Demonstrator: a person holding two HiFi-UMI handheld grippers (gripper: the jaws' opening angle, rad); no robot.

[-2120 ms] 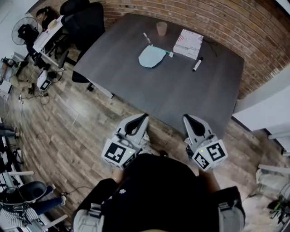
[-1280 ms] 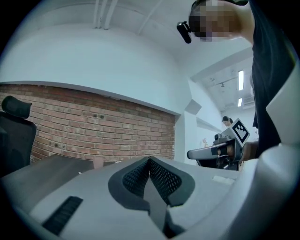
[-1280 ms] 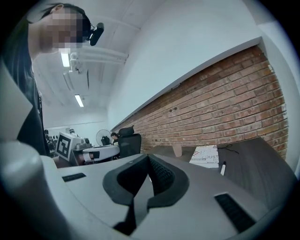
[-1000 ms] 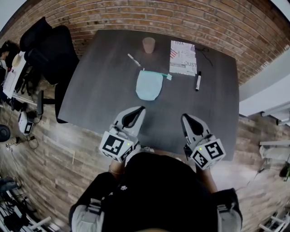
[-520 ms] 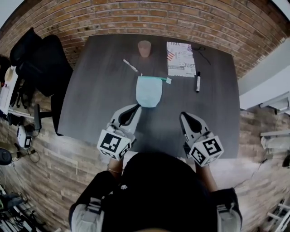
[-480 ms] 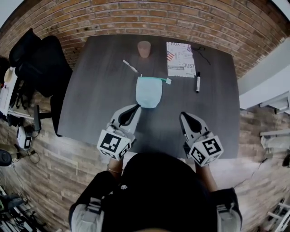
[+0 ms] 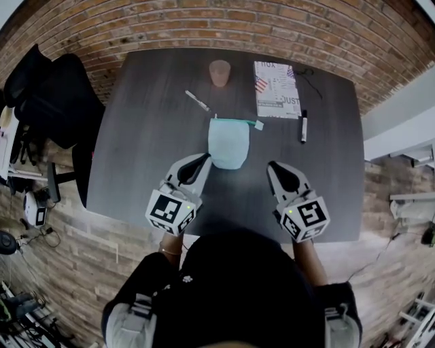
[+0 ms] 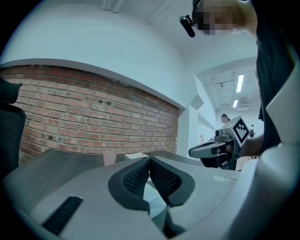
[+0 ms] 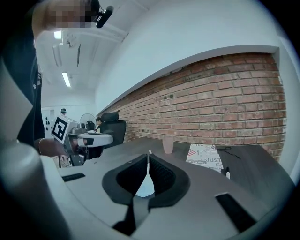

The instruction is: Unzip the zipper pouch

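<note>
A brick wall (image 7: 272, 20) runs across the scene beyond the light blue zipper pouch (image 7: 228, 143). A dark grey table (image 7: 149, 136) lies under the pouch, which rests flat at about the middle of the table's width. A black office chair (image 7: 54, 95) stands on the wood floor well to the left of the pouch, off the table's edge.

On the near side of the pouch the person holds one tool in each hand. The left tool (image 7: 202, 160) reaches in just beside the pouch's near left corner; whether it touches the fabric cannot be told. Its jaws are pressed together with nothing between them. The right tool (image 7: 272, 166) hangs to the near right of the pouch, clearly apart from it. Its jaws have just been opening and now stand a thin slit apart, with nothing between them.

A printed booklet (image 7: 276, 80) lies beyond the pouch to the right. The pouch's zipper edge is on its far side, and a small teal tab (image 7: 257, 125) sticks out at the right end of that edge. A pinkish cup (image 7: 219, 72) stands upright straight beyond the pouch. A black marker (image 7: 304, 126) lies well to the pouch's right, and a white pen (image 7: 198, 100) lies beyond its far left corner.
</note>
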